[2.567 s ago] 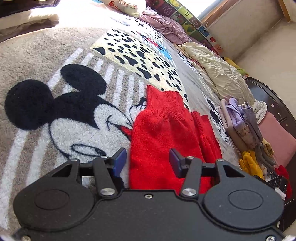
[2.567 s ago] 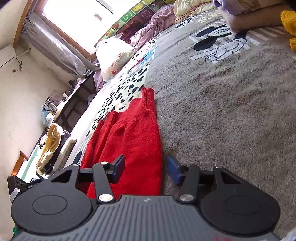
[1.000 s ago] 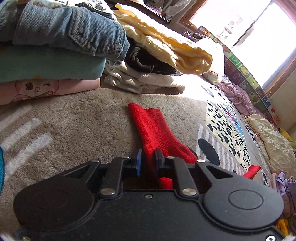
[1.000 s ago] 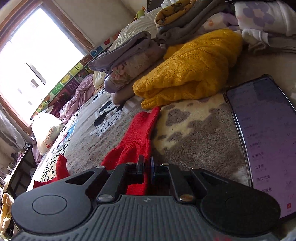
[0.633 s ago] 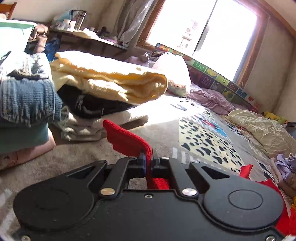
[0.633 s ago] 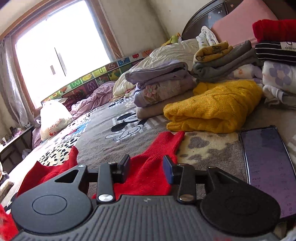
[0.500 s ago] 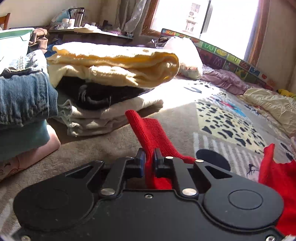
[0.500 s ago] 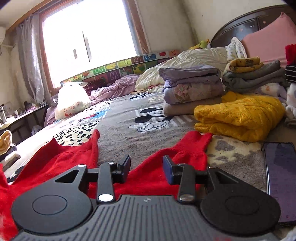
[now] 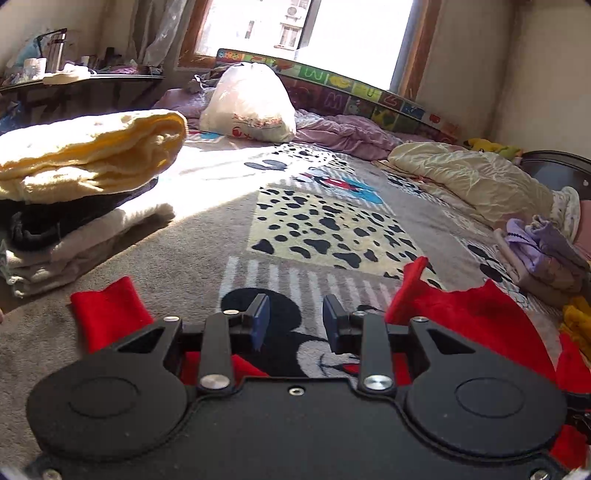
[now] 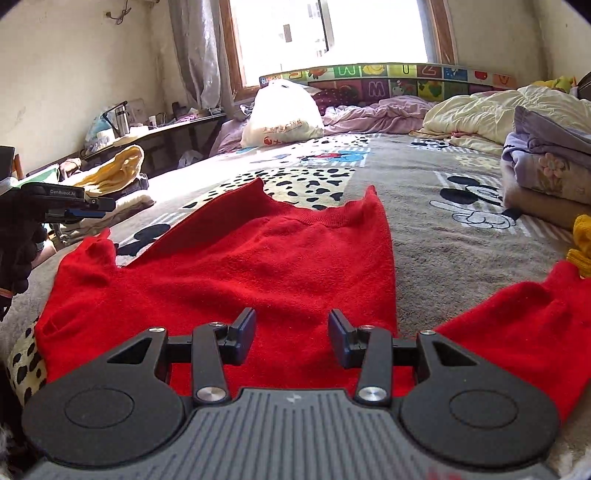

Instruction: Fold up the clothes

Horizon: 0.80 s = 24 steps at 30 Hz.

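Red sweater (image 10: 258,266) lies spread on the bed blanket (image 10: 424,206), body flat, hem end toward the window. One sleeve extends to the right (image 10: 524,325) near a yellow knit (image 10: 581,240); the other cuff lies at the left (image 9: 107,310) on the grey pile.

Left gripper (image 9: 295,325): jaws parted, nothing between them. It hovers over the mouse-print part of the blanket, with the left cuff just beside it on one side and the sweater's body (image 9: 480,317) on the other. In the right wrist view the same gripper (image 10: 79,212) shows at the far left, held by a gloved hand (image 10: 16,251).

Right gripper (image 10: 291,336): jaws parted, empty, poised above the near part of the sweater's body. Contact with the cloth cannot be told.

Surroundings: folded stack with a yellow towel on top (image 9: 92,155) at left; purple folded pile (image 10: 550,166) at right; white plastic bag (image 10: 284,114) and a cream quilt (image 9: 472,181) farther back, below the window (image 10: 328,33).
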### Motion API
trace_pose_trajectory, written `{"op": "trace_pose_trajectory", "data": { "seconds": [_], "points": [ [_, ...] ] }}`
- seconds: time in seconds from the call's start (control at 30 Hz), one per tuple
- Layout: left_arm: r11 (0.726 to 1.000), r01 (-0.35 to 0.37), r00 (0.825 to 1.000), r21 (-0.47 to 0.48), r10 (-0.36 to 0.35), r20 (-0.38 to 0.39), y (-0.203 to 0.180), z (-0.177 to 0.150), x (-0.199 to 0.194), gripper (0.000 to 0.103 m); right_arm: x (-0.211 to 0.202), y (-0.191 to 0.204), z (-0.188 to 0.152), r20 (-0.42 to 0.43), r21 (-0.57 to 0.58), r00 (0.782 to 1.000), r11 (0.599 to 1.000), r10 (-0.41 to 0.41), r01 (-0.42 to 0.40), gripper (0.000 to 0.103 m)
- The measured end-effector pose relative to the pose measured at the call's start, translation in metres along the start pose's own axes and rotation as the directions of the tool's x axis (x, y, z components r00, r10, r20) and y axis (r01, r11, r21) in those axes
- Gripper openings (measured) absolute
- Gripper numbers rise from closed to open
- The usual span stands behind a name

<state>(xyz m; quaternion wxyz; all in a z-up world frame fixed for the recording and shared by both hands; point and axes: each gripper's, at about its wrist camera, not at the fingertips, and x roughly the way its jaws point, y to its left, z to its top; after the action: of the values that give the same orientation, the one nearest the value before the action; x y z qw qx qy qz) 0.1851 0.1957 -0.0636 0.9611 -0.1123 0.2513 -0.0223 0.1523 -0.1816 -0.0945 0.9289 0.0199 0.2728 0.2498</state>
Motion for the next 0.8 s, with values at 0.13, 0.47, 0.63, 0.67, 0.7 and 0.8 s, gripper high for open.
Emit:
{"op": "trace_pose_trajectory", "data": {
  "seconds": [0.13,0.47,0.63,0.67,0.7,0.8],
  "points": [
    [0.967,0.204,0.975,0.15,-0.187,-0.12,-0.063,-0.004,0.03,0.052,0.029,-0.008,0.026,-0.052,0.054,0.996,0.996,0.071,-0.068,0.05],
    [0.984,0.163,0.948,-0.078,-0.178,-0.265,-0.037,0.009,0.137,0.051,0.104,-0.094,0.057,-0.074,0.363,0.986,0.925,0.15,-0.114,0.05],
    [0.925,0.189,0.942,-0.329,-0.265,-0.207,-0.003,0.021,0.15,0.048,0.106,-0.15,0.044,-0.005,0.558,0.986,0.819,0.17,-0.138,0.048],
    [0.931,0.184,0.949,-0.316,-0.252,-0.19,-0.005,0.025,0.148,0.049,0.104,-0.151,0.045,0.006,0.561,0.986,0.816,0.168,-0.143,0.048],
    [0.938,0.191,0.951,-0.29,-0.249,-0.181,-0.01,0.03,0.147,0.049,0.105,-0.149,0.05,0.01,0.542,0.986,0.828,0.164,-0.143,0.05],
    [0.911,0.288,0.928,-0.297,-0.341,-0.148,-0.022,0.04,0.147,0.049,0.116,-0.142,0.067,0.018,0.509,0.98,0.842,0.197,-0.179,0.051]
  ]
}}
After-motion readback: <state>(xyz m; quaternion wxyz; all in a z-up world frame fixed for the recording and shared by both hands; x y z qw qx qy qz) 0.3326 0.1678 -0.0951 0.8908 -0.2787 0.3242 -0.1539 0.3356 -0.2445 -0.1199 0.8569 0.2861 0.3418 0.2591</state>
